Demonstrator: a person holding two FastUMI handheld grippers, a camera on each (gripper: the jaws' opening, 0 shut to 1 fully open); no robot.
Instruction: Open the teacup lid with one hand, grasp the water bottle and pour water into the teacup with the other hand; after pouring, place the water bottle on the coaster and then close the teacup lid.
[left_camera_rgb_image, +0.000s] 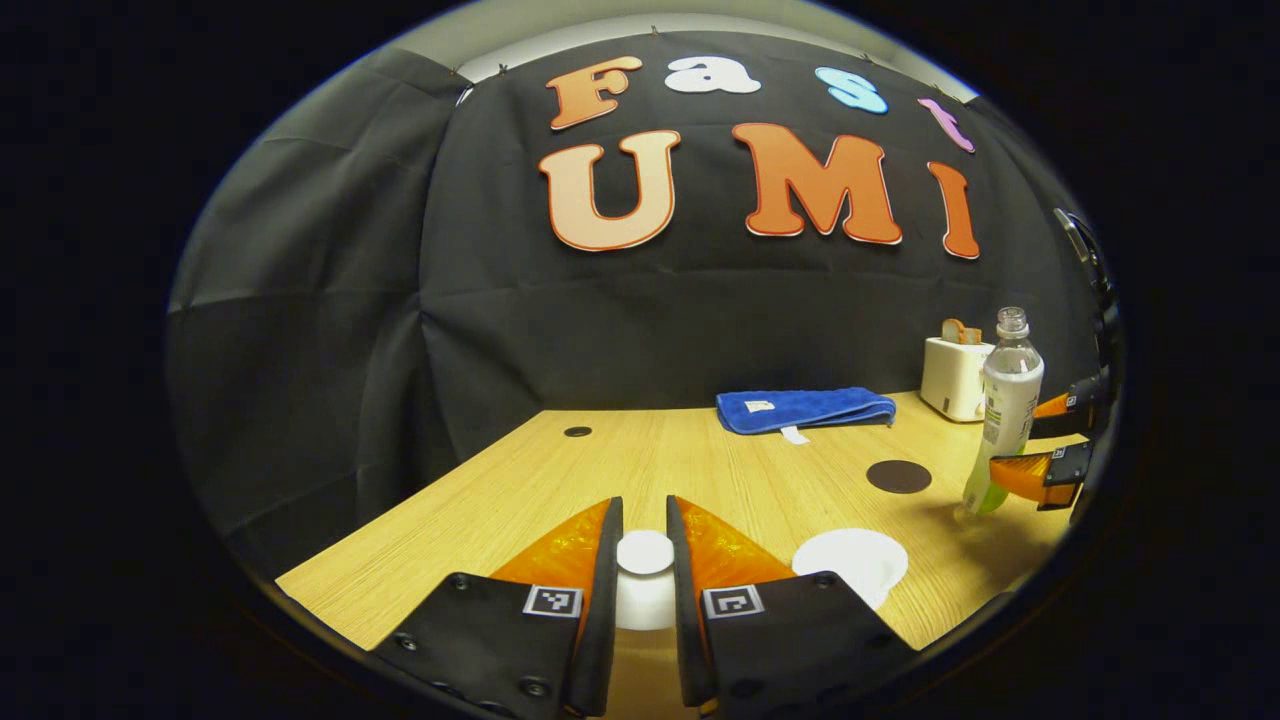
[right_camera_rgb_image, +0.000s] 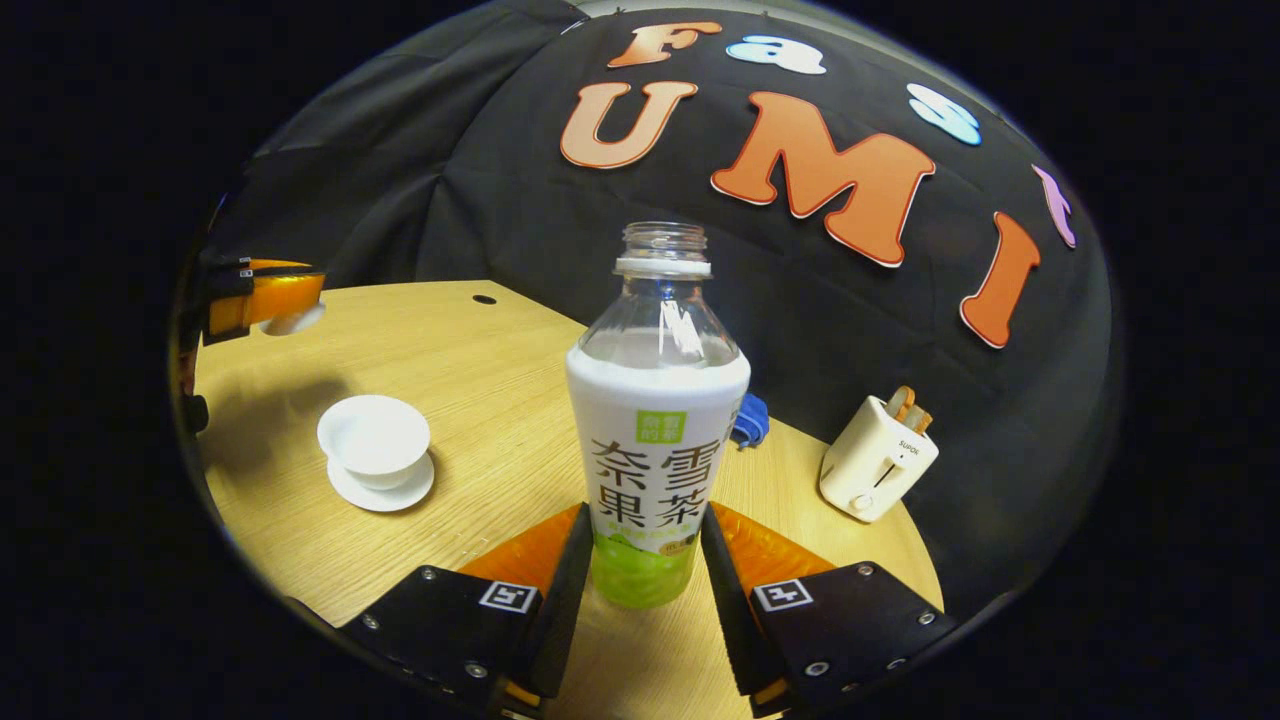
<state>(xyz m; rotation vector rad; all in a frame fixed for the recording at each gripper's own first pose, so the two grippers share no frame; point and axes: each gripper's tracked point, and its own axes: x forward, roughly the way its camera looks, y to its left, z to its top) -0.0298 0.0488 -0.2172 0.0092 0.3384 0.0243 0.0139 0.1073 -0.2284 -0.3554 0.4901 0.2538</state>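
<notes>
Teacup (right_camera_rgb_image: 373, 437) sits open on its saucer (right_camera_rgb_image: 381, 489) on the table (right_camera_rgb_image: 480, 360), left of the bottle (right_camera_rgb_image: 657, 430) in the right gripper view; its lid (left_camera_rgb_image: 645, 553) is off, pinched by the knob between the left gripper's (left_camera_rgb_image: 645, 540) fingers, which stand narrowly apart and press on it from both sides; in the right gripper view that gripper hangs up and to the left of the cup, lid held clear, most likely so the mouth stays free for pouring. Right gripper (right_camera_rgb_image: 645, 560) has closed round the bottle's lower body, a finger against each side; the bottle is uncapped and near full, and stands upright or nearly so; whether it is lifted or standing on the table I cannot tell. A low grip probably leaves the neck free to tip toward the cup. Coaster (left_camera_rgb_image: 898, 476), a dark disc, lies near the bottle, bare, ready to take it afterward. Pouring looks to be the next step; the open neck calls for a slow tilt, or water may slop past the small cup.
</notes>
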